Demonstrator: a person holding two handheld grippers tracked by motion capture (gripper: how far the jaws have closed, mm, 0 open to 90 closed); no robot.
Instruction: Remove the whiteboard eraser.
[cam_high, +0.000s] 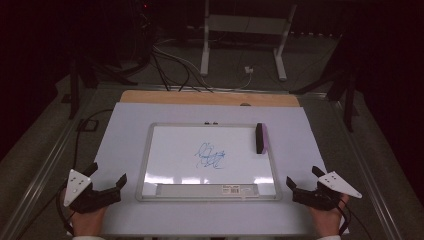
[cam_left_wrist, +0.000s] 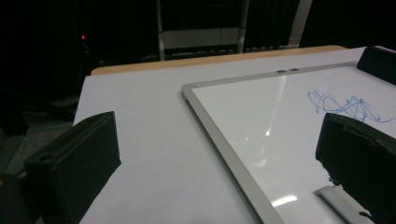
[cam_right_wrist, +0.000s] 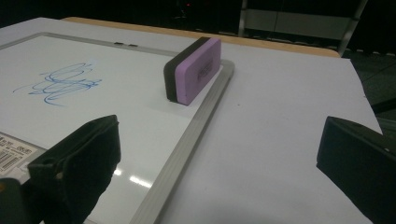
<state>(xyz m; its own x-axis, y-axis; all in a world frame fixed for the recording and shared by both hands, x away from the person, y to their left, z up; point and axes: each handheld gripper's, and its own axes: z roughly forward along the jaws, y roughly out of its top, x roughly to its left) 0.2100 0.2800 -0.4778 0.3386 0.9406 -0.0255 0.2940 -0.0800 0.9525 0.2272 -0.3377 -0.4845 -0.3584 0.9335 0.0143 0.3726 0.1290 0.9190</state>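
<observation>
A whiteboard (cam_high: 150, 150) with a grey frame lies flat mid-table, a blue scribble (cam_high: 210, 156) at its centre. A purple eraser with a black felt side (cam_high: 261, 138) stands on edge at the board's right rim, also seen as the eraser (cam_right_wrist: 194, 70) ahead of the right jaws. My left gripper (cam_high: 107, 181) rests open by the board's lower left corner, nothing between its jaws. My right gripper (cam_high: 305, 182) sits open by the lower right corner, likewise empty. The scribble (cam_left_wrist: 348, 107) and the board frame (cam_left_wrist: 219, 135) show between the left jaws.
The board lies on a white sheet (cam_high: 120, 130) over a wooden tabletop (cam_high: 150, 96). Beyond the table stand a white metal stand (cam_high: 240, 30) and cables on the floor (cam_high: 175, 65). A metal rail (cam_high: 45, 160) runs along the left side.
</observation>
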